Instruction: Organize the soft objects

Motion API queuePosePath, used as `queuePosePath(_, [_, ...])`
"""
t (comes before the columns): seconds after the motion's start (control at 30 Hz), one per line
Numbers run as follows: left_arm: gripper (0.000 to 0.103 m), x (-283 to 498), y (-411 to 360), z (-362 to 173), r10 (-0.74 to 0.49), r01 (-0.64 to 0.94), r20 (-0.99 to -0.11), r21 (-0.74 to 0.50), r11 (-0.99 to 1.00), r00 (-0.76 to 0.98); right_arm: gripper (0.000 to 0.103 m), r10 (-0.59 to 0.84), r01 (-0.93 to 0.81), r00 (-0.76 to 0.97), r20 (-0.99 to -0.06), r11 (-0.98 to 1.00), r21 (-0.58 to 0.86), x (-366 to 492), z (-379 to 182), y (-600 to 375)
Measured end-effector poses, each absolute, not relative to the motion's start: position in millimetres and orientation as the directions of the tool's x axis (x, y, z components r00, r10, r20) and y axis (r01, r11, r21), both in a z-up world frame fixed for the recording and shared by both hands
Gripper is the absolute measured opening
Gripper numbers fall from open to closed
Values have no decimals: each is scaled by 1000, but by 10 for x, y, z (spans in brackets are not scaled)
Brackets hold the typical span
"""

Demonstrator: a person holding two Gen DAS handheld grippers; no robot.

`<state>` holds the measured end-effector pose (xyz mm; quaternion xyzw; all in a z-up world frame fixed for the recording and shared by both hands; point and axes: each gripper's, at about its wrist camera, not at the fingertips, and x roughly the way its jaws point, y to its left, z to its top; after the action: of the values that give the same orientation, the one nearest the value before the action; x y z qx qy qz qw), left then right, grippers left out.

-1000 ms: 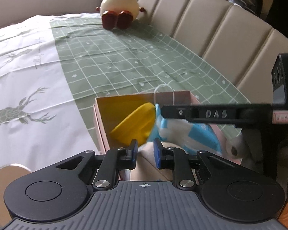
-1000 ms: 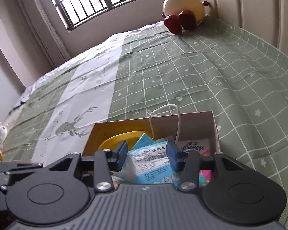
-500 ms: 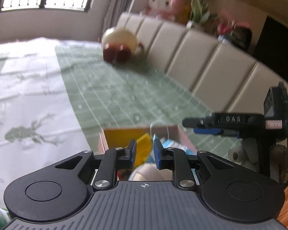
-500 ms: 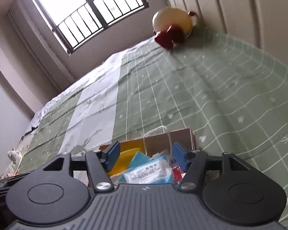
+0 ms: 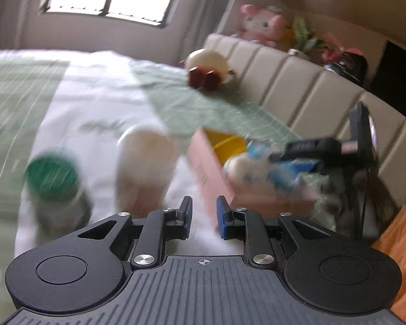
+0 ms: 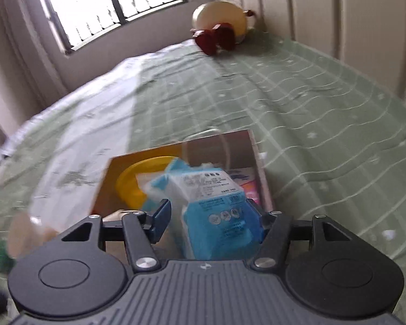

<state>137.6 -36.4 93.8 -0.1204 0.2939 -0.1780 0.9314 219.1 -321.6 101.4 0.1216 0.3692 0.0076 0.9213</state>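
Both tongs hover by the pink box (image 5: 205, 168): left gripper (image 5: 204, 218) nearly pressed together on nothing, right gripper (image 6: 207, 215) spread around the blue tissue pack (image 6: 216, 205).

Left wrist view: blurred; a green-lidded jar (image 5: 51, 178) and a white object (image 5: 146, 159) stand beside the box, unseen clearly elsewhere.
Right wrist view: the pack sits between jaws that have just been opening, over the box with its yellow item (image 6: 140, 178); leaning high, it could tip out onto the bedspread (image 6: 311, 103).
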Motion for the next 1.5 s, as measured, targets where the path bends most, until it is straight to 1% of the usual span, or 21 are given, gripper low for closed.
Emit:
queuePosePath(0.07, [21,1202,-279,810,-378,245,-500,-312,918,779,62,144,37,761,-632,964,264,1959,1107,-3156])
queuePosePath(0.13, [21,1125,-272,702,-352,238,-491,-280,930,797,71,170,-1,803,-571,959,284,1583,1161,-3030])
queuePosePath(0.17, [21,1096,-277,638,-343,236,-488,-268,934,802,82,172,-5,818,-549,956,292,1380,1142,-2961])
queuePosePath(0.2, [21,1063,-292,559,-332,232,-482,-256,938,811,88,170,-2,827,-536,954,300,1199,1093,-2890])
queuePosePath(0.27, [21,1009,-300,420,-307,208,-480,-249,946,822,88,177,-1,828,-533,950,313,860,915,-2717])
queuePosePath(0.33, [21,949,-332,304,-284,187,-494,-237,953,822,88,199,-39,818,-540,955,293,590,663,-2528])
queuePosePath(0.43, [22,891,-460,152,-267,196,-529,-187,963,805,88,150,-63,800,-580,984,168,406,288,-2276])
queuePosePath(0.47, [22,867,-518,123,-256,205,-535,-153,967,805,88,124,-66,796,-593,991,118,399,193,-2217])
queuePosePath(0.53, [22,840,-604,105,-224,210,-539,-89,974,812,89,81,-73,813,-576,997,38,374,73,-2144])
queuePosePath(0.57, [22,850,-626,90,-215,207,-548,-78,975,808,89,77,-77,822,-564,997,24,348,64,-2133])
queuePosePath(0.7, [22,843,-641,68,-196,182,-561,-80,980,805,89,96,-75,833,-544,995,60,310,65,-2211])
queuePosePath(0.87, [22,792,-835,70,-105,135,-559,12,991,823,91,83,-89,838,-540,996,15,279,35,-2125])
queuePosePath(0.93, [22,798,-897,70,-80,111,-559,21,994,825,92,86,-90,838,-539,996,18,277,28,-2128])
queuePosePath(1.03, [22,795,-918,68,-111,115,-558,-27,993,823,93,91,-97,837,-539,995,18,279,18,-2135])
queuePosePath(1.07, [20,792,-914,66,-128,122,-557,-47,991,821,93,89,-96,838,-539,995,15,279,16,-2132])
queuePosePath(1.2, [20,808,-863,60,-154,124,-557,-91,988,816,93,106,-112,836,-539,993,21,287,10,-2140])
queuePosePath(1.5, [20,794,-906,61,-141,126,-555,-66,990,820,93,127,-123,835,-535,991,44,282,18,-2175])
